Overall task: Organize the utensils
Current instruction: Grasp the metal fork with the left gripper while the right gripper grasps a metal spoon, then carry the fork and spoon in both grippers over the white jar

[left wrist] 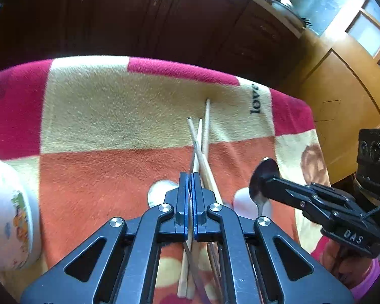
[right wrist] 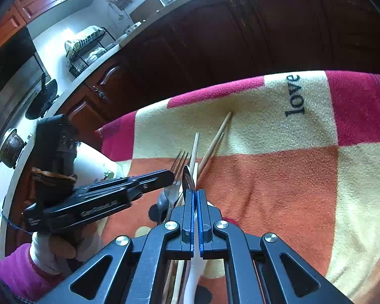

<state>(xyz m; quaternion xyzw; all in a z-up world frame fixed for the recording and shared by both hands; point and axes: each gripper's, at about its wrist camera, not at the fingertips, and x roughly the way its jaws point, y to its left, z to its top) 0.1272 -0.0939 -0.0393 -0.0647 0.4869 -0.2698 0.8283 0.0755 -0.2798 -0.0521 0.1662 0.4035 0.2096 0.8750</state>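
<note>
**Mia:** If we start on the left, what do you see?

**Ben:** A white bowl (left wrist: 12,215) with pictures on it. It sits on the blanket (left wrist: 101,177), at the edge.

**Mia:** And next?

**Ben:** The left hand-held gripper (left wrist: 189,177). Its two sides are squeezed tight on a fork (right wrist: 181,160). It holds the fork up over the orange square, with the prongs pointing away.

**Mia:** How does a fork handle?

**Ben:** I think it is hard, light and a bit slippery because it is shiny metal. It is best to hold the flat handle, not the prongs.

**Mia:** What lies under it?

**Ben:** The chopsticks (left wrist: 205,126). They lie flat on the blanket and some cross over each other. I think they are stiff, very light and roll easily. I would pinch them in the middle so they don't tip.

**Mia:** And on the right?

**Ben:** The right hand-held gripper (right wrist: 195,192). It is clamped on a spoon (left wrist: 264,167), close to the round part. The spoon is in the air, just beside the fork.

**Mia:** Is that a safe hold?

**Ben:** The spoon is smooth, so it could slip or turn. I think a hold on the handle would be better.
</note>
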